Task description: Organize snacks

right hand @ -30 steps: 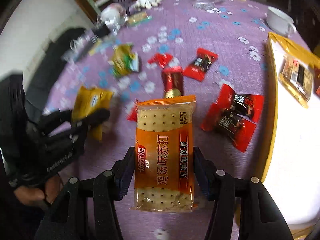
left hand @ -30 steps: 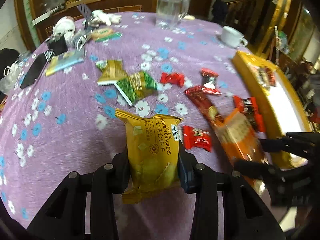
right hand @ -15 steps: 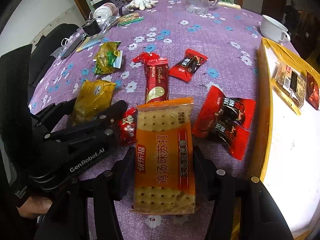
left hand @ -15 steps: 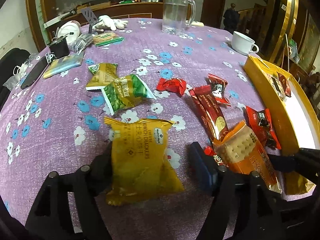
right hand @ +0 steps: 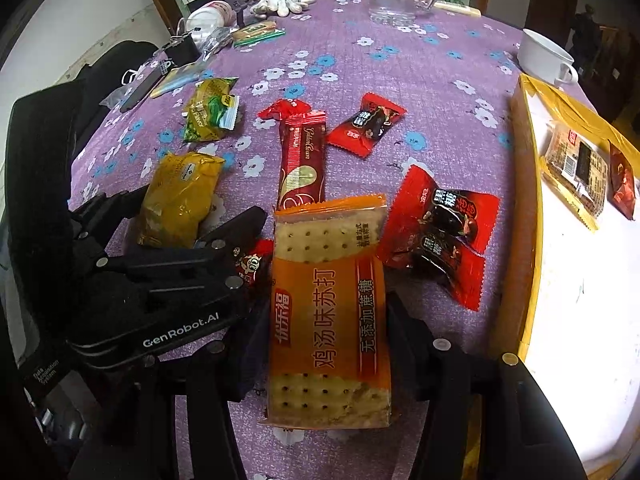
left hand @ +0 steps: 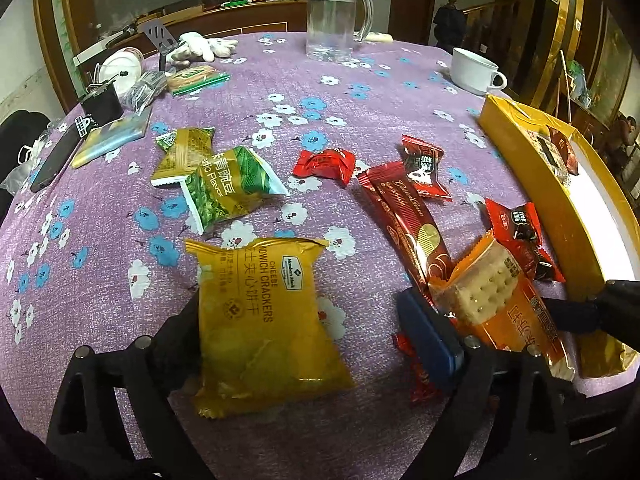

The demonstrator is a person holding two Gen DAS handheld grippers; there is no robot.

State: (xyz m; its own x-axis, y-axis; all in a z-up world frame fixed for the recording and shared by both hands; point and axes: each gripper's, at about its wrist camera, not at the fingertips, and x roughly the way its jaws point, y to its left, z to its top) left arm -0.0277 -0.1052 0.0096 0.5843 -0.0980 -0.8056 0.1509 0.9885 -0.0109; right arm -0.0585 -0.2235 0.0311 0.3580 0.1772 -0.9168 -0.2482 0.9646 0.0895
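Left gripper (left hand: 304, 332): jaws have just been opening, now wide apart around yellow cracker packet (left hand: 260, 320) on the tablecloth (left hand: 100, 240). Right gripper (right hand: 328, 344): clamped on orange biscuit pack (right hand: 328, 312).

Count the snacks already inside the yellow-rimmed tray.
2: a tan packet at the far end of the tray, a dark red packet just right of it. Part of it is out of view.

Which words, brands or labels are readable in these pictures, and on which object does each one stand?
"Member's Mark", "CHEESE SANDWICH CRACKERS": yellow cracker packet.
"GenRobot.AI": left hand-held gripper.
"鸡汤味苏打", "无添加蔗糖": orange soda cracker packet.
"Golden Crown", uncertain: long red wafer bar.
"黑糖": red candy wrappers.
"Flavor", partly cut: green pea packet.
Other print is too small or blurred.
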